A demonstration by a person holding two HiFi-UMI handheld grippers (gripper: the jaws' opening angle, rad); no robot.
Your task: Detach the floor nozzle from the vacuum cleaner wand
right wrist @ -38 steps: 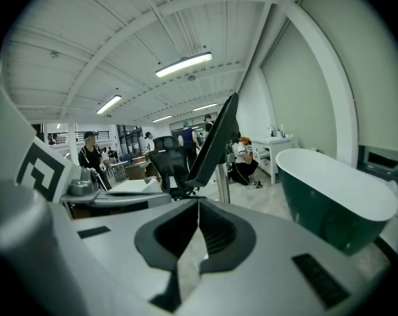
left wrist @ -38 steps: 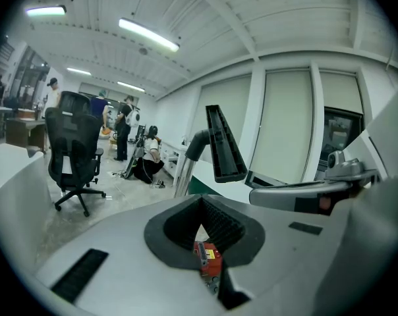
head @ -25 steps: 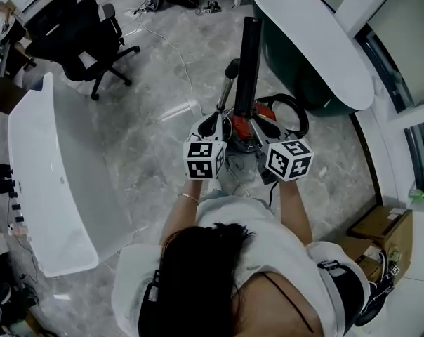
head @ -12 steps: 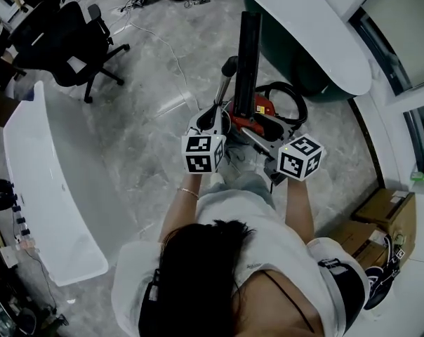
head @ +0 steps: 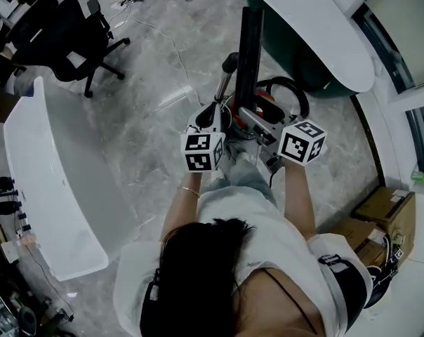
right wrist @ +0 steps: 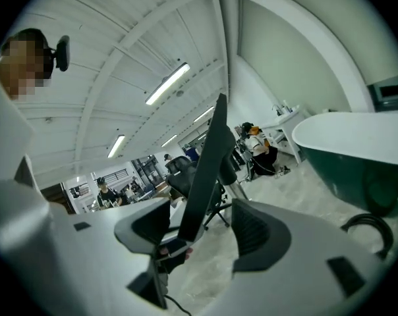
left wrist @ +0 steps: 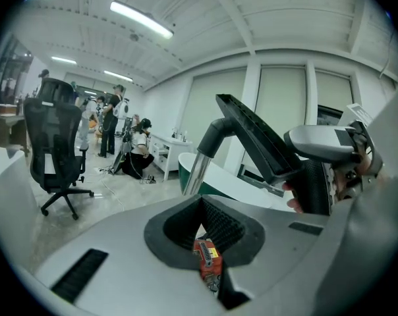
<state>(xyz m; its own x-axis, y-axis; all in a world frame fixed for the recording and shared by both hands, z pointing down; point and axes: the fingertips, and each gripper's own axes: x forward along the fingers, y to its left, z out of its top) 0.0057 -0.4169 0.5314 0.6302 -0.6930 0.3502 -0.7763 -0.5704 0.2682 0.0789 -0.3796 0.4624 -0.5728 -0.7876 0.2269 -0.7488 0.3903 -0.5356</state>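
Observation:
The black floor nozzle [head: 249,48] stands on end above the red vacuum body [head: 265,110], joined to the metal wand [head: 224,83]. My left gripper [head: 213,113] is shut at the wand's lower end. In the left gripper view the wand [left wrist: 196,170] rises just beyond the closed left gripper [left wrist: 211,265], with a red part [left wrist: 206,258] showing through the notch. My right gripper [head: 250,118] is open; its jaws have just been opening. In the right gripper view the nozzle [right wrist: 205,170] stands between the spread pads of the right gripper [right wrist: 199,229], and no pad presses on it.
A white-rimmed green tub [head: 310,34] stands close behind the vacuum, with a black hose loop [head: 290,97] beside it. A long white tub [head: 50,181] lies at left, an office chair [head: 64,27] at back left, cardboard boxes [head: 380,223] at right. People [left wrist: 113,120] stand far off.
The right gripper's jaws have opened off the vacuum and its cube has drifted right and slightly up. The left gripper has stayed put at the wand.

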